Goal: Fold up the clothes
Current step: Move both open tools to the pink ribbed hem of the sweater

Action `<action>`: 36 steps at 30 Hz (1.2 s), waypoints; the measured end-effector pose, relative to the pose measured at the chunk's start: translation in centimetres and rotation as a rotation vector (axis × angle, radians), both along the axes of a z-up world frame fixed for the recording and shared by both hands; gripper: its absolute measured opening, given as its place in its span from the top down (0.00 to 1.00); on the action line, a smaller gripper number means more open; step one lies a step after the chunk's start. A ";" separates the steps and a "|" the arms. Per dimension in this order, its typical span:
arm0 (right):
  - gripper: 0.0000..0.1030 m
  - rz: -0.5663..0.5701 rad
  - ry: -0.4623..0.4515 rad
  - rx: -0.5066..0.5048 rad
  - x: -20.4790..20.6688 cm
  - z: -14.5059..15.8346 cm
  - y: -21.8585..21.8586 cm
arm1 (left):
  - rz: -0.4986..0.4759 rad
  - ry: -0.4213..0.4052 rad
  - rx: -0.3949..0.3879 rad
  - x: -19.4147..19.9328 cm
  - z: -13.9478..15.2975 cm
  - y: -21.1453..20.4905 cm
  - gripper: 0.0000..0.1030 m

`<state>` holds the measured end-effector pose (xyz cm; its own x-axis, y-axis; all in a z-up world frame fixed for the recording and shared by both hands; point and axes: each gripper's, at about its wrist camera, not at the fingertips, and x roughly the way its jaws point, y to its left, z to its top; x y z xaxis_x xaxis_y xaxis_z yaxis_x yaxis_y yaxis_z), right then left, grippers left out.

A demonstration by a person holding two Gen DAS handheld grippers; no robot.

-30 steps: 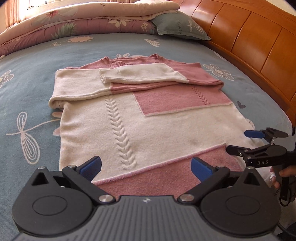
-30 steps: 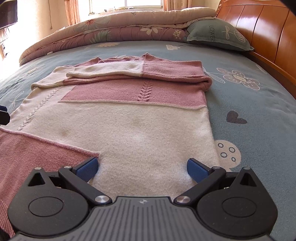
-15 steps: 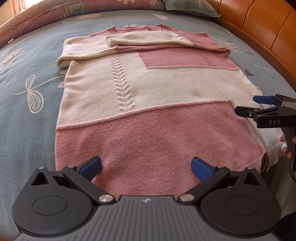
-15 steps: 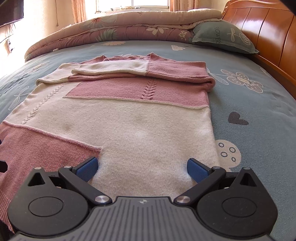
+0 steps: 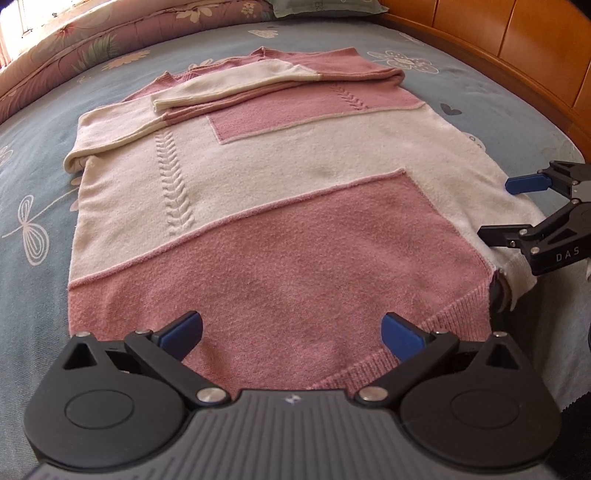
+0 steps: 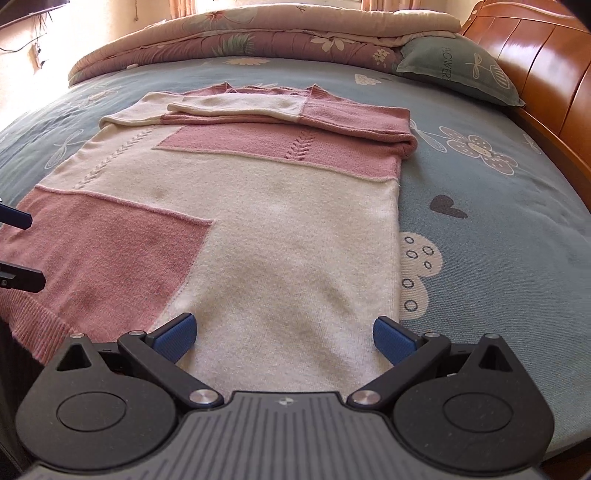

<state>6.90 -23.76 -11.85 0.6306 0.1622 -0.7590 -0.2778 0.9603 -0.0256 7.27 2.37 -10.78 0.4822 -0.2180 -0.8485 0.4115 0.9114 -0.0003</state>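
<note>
Left gripper (image 5: 291,334): jaws spread wide, nothing between them. It sits low over the pink bottom edge of the sweater.
Left pads (image 5: 183,329): blue, one on each side, far apart.
Right gripper (image 6: 283,336): jaws spread wide too, holding nothing. It sits over the cream corner at the sweater's bottom edge.
Right gripper from the left camera (image 5: 517,206): seen at the right side, just by the cream corner, with its jaws apart.
Sweater (image 5: 258,206): pink and cream, lying flat on the bed. The sleeves are folded across the top part, one on the other. The bottom edge is next to both grippers. A braid pattern runs down the cream part.
Bed (image 6: 498,221): blue sheet with flowers, a heart and bugs drawn on it. The sweater lies in the middle.
Pillow (image 6: 458,70): green, at the far right corner.
Quilt (image 6: 240,33): pink with flowers, rolled up along the far side.
Headboard (image 6: 546,55): shiny brown wood, along the right side.
</note>
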 end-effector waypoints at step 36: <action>0.00 0.025 0.045 0.029 0.2 0.0 1.4 | -0.277 -0.153 0.091 -5.2 0.4 -1.7 0.01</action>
<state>7.12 -22.40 -11.86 0.5917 0.2002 -0.7809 -0.3021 0.9532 0.0155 2.08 0.62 -10.33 0.5388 -0.2853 -0.7926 0.6329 0.7580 0.1574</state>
